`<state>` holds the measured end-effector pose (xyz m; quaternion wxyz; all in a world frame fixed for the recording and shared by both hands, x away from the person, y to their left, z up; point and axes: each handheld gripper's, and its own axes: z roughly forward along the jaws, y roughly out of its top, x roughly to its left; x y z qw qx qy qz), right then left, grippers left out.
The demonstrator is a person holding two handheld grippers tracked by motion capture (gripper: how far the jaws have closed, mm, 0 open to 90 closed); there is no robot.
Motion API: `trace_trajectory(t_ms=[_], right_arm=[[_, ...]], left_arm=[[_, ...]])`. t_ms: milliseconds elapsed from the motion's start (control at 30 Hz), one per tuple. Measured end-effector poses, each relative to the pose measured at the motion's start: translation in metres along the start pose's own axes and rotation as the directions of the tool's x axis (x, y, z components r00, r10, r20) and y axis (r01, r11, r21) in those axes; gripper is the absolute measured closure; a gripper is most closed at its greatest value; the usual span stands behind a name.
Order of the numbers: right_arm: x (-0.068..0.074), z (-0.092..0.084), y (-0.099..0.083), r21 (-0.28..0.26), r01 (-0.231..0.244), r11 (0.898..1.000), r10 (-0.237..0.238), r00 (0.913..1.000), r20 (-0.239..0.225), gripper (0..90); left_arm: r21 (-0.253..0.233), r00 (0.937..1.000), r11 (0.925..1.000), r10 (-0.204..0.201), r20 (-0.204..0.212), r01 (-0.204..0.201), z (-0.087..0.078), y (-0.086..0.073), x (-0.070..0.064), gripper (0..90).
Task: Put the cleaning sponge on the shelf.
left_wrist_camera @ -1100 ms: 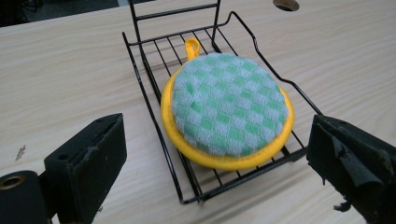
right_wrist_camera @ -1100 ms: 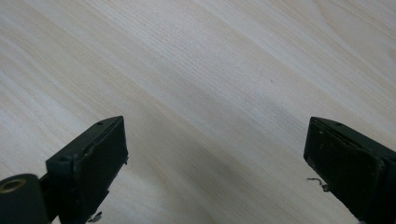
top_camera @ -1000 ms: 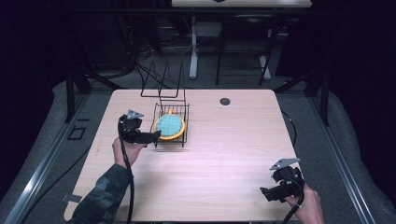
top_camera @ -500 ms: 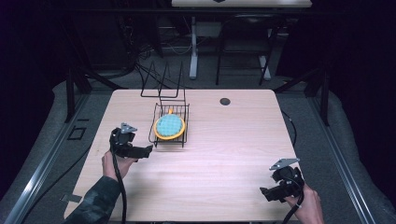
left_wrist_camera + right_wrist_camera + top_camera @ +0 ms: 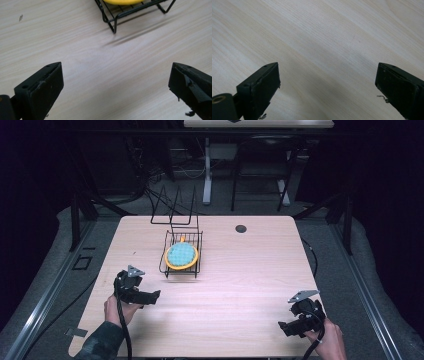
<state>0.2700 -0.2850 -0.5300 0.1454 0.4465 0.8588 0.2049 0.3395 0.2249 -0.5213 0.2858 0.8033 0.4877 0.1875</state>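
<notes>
Both jaws spread, left gripper (image 5: 152,296) near wire rack (image 5: 182,270), right gripper (image 5: 282,328) low.

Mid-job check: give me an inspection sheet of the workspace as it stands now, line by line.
Surface: light wooden table, bare around both grippers.
Job's things: black wire rack at centre-left; a yellow-rimmed round dish with a teal face lies in it, nothing gripping it.
Clutter: small dark round spot near the far edge.
Grippers: left gripper near the front-left, jaws apart, empty, short of the rack; right gripper at the front-right, jaws apart, empty.
Cables: one trails from each gripper toward the person.
Surroundings: dark room, grey floor, desk legs and wiring behind the table.
</notes>
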Motion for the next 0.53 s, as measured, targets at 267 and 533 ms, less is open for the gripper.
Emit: trace_trajectory(t_ms=[267, 533], right_arm=[[-0.001, 0.000, 0.000, -0.006, -0.003, 1.000, 0.003, 1.0000, -0.005, 5.0], [-0.003, 0.000, 0.000, 0.007, -0.005, 1.000, 0.005, 1.0000, -0.004, 4.4]], left_arm=[[0.019, 1.0000, 0.9998, -0.006, -0.004, 0.006, 0.002, -0.005, 0.003, 0.0], [0.052, 1.0000, 0.9987, -0.005, -0.005, 0.005, 0.010, -0.007, 0.007, 0.0]])
